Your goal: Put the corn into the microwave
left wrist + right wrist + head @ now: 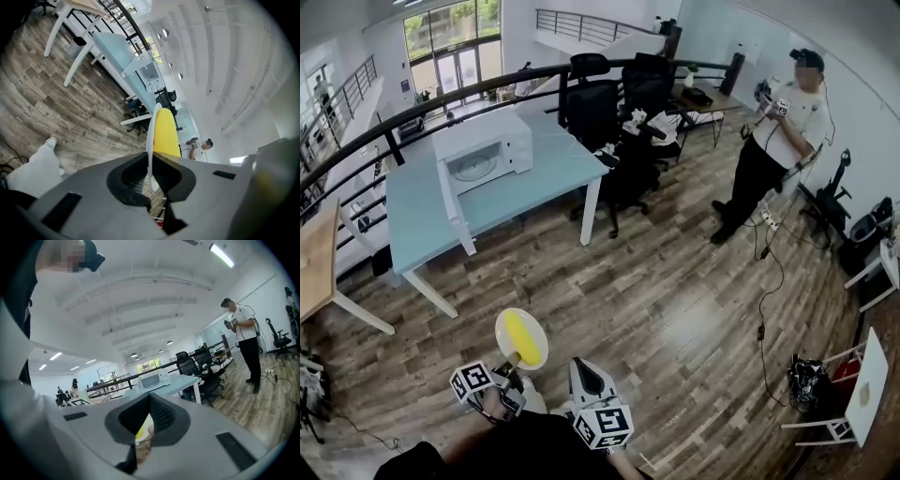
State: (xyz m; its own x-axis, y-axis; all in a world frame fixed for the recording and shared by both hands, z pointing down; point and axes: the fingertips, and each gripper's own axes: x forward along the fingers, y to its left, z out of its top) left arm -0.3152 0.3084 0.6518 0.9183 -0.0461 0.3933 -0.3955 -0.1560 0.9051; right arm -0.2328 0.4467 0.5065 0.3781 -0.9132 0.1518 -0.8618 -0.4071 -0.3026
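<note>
A yellow corn cob (518,336) lies on a small white plate (534,352) low in the head view. My left gripper (508,367) is shut on the plate's near rim. In the left gripper view the plate (150,136) shows edge-on between the pads, with the corn (166,135) on its right side. My right gripper (584,373) hangs beside it to the right, shut with nothing in it; its tips (149,395) meet. The white microwave (484,152) stands far ahead on a light blue table (544,178), its door open; it also shows in the right gripper view (153,379).
A person (780,141) stands at the right on the wooden floor, cables (764,281) trailing nearby. Black office chairs (614,122) crowd behind the blue table. A wooden table (314,272) sits at the left, and a black railing (412,117) runs behind.
</note>
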